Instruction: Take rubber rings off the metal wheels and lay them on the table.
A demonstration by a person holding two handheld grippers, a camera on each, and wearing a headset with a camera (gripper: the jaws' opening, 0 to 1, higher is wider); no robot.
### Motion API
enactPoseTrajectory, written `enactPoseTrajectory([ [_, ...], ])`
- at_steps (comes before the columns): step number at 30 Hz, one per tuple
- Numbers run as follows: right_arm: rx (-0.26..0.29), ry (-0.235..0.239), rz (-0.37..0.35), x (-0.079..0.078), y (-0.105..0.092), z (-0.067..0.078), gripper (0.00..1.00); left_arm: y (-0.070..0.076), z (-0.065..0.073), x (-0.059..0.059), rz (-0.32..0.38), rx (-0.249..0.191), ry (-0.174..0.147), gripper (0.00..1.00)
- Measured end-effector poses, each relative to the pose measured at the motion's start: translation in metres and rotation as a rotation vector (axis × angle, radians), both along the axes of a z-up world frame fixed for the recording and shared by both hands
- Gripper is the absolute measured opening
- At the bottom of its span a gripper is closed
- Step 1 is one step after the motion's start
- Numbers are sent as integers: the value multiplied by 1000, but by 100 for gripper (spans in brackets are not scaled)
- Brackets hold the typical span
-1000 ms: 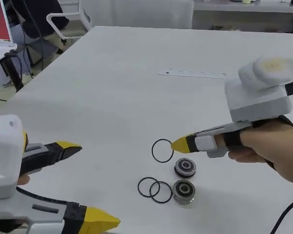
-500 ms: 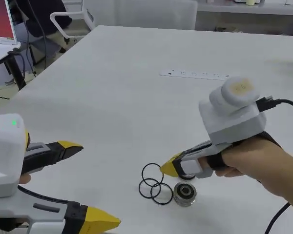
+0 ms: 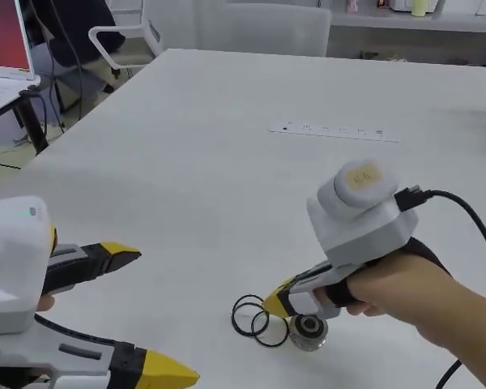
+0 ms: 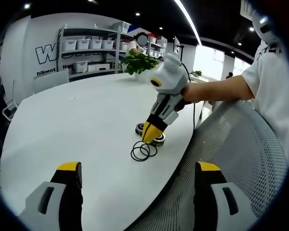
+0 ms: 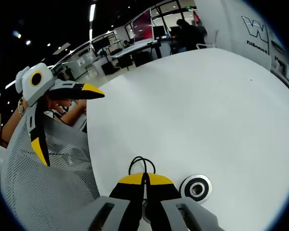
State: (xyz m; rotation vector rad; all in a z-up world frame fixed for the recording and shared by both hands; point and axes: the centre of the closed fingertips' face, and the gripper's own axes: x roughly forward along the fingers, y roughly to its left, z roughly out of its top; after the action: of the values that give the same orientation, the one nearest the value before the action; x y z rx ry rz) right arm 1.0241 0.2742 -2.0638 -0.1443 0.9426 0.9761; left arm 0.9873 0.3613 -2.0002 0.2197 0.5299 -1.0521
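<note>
While right tool [image 5: 144, 177] together by rings [image 4: 143, 151], left tool [image 4: 138, 166] apart, sighting both wheels [image 4: 159, 141].

your right gripper [image 3: 275, 303] has come down and nearer to you, its yellow tip now beside the rubber rings [image 3: 257, 318], the ring that lay alone now overlaps the other two, one metal wheel [image 4: 139, 129] now tucked under your gripper in the head view

Lit brightly and evenly from ceiling strips [image 4: 187, 21] and spots [image 4: 27, 6], with soft, faint shadows on the pale bench [image 3: 211, 162]. Bulges with fisheye warp toward the edges in both gripper views, and dims overhead. Reads sharp mid-frame, slightly soft at the close foreground in the head view.
</note>
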Motion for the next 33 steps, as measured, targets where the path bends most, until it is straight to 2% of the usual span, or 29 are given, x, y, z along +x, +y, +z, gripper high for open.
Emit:
enactPoseTrajectory([
  [12,-20,19,-46,3,-8,-7,0,0,-2,-1,-4,12,4,95],
  [24,-42,14,-37,2,-9,-11,0,2,-3,0,3,13,8,94],
  [33,-37,26,-20,-2,-5,-9,0,2,-3,-1,4,13,13,94],
])
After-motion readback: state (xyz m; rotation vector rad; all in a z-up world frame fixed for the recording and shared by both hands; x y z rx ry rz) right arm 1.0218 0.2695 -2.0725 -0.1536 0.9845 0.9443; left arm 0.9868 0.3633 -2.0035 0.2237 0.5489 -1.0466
